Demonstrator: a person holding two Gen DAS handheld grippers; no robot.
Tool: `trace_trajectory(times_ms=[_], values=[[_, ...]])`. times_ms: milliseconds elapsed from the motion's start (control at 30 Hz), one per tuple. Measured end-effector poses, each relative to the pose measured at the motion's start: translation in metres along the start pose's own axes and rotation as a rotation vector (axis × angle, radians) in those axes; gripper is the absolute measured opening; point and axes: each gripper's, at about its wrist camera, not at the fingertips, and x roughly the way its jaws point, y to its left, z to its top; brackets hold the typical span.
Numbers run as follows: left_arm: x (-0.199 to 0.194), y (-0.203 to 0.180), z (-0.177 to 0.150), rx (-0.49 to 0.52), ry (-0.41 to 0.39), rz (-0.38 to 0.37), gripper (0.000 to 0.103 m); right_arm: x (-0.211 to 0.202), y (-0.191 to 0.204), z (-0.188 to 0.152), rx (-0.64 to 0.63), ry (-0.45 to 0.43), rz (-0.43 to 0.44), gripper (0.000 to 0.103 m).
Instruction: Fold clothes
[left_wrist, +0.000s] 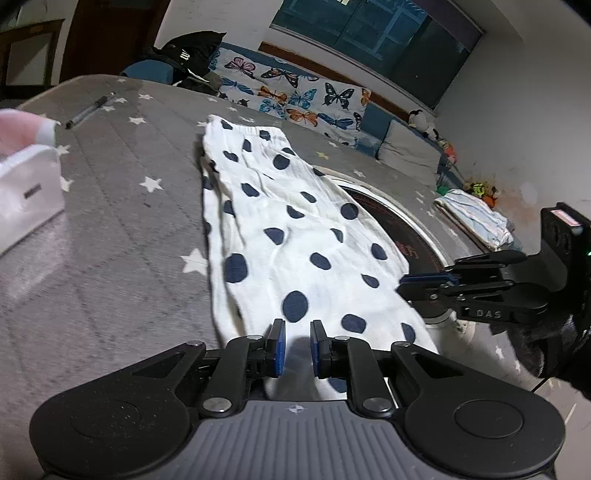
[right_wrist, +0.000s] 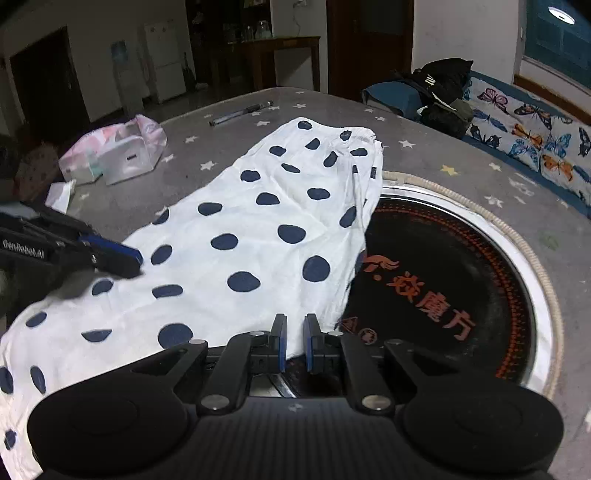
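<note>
A white garment with dark blue dots lies stretched along the grey star-printed table cover, one long edge draped over the rim of a round black hotplate set into the table.

From the left hand's camera, the left gripper sits at the near end of the garment with white cloth showing in the narrow gap between its blue pads; whether the pads actually pinch that cloth is not clear. Off to the right in this view, the right gripper comes in sideways, its tips drawn together at the garment's edge by the hotplate. A folded pale cloth rests farther along the table, seen only here.

From the right hand's camera, the right gripper has its pads nearly together right at the garment's edge above the hotplate, though I cannot make out cloth caught between them. The left gripper lies across the cloth at the left. Only this view shows the orange lettering on the hotplate, a pink bag beside a white box, and the dim room beyond. A pen lies at the table's far end.
</note>
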Motion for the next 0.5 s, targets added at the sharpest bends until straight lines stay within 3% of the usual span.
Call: trace_trajectory(times_ms=[333,500], values=[[0.017,-0.015,0.03,0.028,-0.05,-0.019,0.022,0.007,0.007,0.023,-0.011,-0.054,0.033,0.014],[0.039,-0.008,0.04,0.028,-0.042,0.046,0.02,0.019,0.003,0.022,0.003,-0.03,0.034,0.015]])
